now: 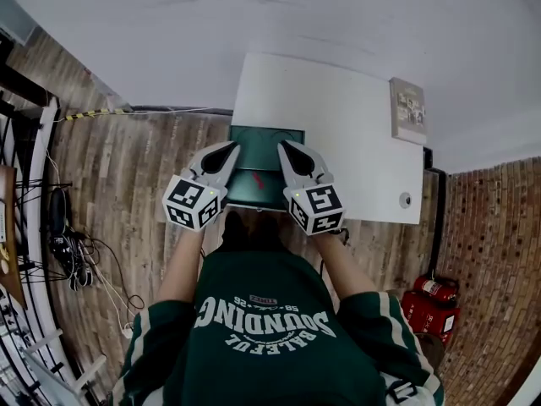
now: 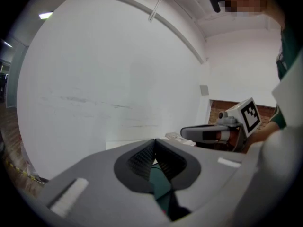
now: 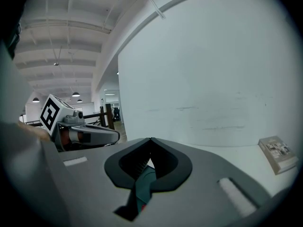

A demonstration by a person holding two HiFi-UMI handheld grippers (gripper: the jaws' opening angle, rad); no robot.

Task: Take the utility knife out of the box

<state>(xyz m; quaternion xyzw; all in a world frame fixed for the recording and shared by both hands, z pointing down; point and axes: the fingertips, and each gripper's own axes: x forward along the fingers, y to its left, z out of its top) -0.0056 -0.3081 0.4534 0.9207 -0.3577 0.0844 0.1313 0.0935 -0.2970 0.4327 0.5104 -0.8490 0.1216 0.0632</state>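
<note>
A dark green open box [image 1: 265,142] sits at the near edge of the white table [image 1: 338,125]. A thin red thing [image 1: 257,180], possibly the utility knife, lies inside it; little of it shows. My left gripper [image 1: 232,148] hovers over the box's left side and my right gripper [image 1: 284,145] over its right side. Both have their jaws shut with nothing between them. In the left gripper view the tips [image 2: 154,141] meet, with green box [image 2: 159,187] showing beneath. The right gripper view shows its tips [image 3: 150,140] closed over the green box [image 3: 142,185] too.
A small book [image 1: 409,110] lies at the table's far right corner, and a small round object [image 1: 405,199] near its right front edge. A white wall stands behind the table. Cables [image 1: 72,248] lie on the wooden floor at the left, and a red fire extinguisher [image 1: 434,290] at the right.
</note>
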